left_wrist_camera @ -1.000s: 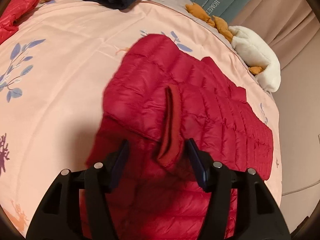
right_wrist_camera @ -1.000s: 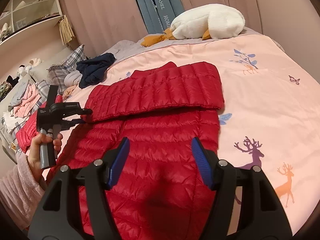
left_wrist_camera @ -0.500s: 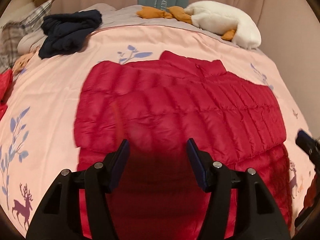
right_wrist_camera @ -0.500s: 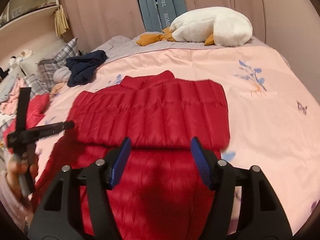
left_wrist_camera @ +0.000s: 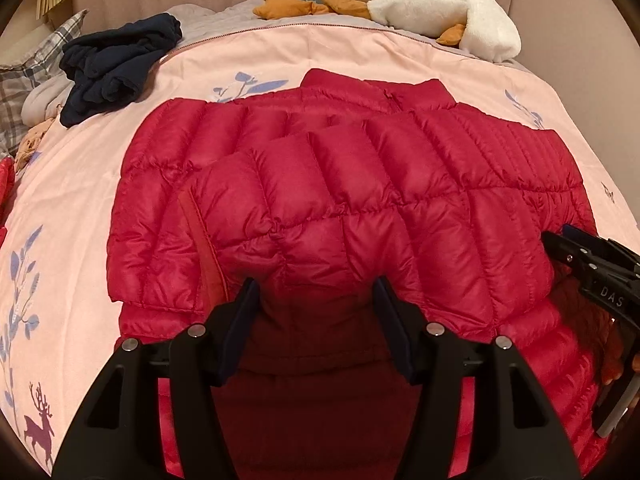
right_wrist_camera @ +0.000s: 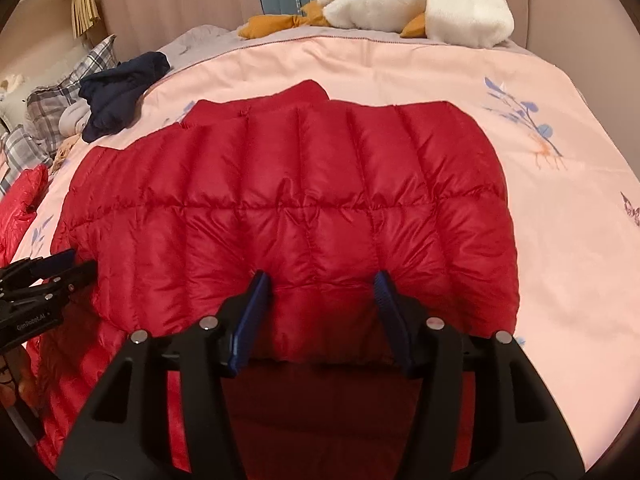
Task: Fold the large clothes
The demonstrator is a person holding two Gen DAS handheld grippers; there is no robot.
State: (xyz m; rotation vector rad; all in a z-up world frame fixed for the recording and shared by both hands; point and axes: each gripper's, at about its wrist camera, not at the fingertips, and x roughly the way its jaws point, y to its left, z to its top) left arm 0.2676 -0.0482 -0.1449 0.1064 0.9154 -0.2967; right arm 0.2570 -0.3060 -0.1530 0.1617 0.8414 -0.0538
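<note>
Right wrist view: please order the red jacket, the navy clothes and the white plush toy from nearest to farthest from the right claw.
1. Red jacket: directly ahead of the right claw, beneath it.
2. Navy clothes: farther back, to the left.
3. White plush toy: farthest, at the bed's far edge, slightly right.

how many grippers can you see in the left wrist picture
2. The left gripper fills the bottom centre, jaws open over the red jacket. The right gripper pokes in at the right edge.
</note>
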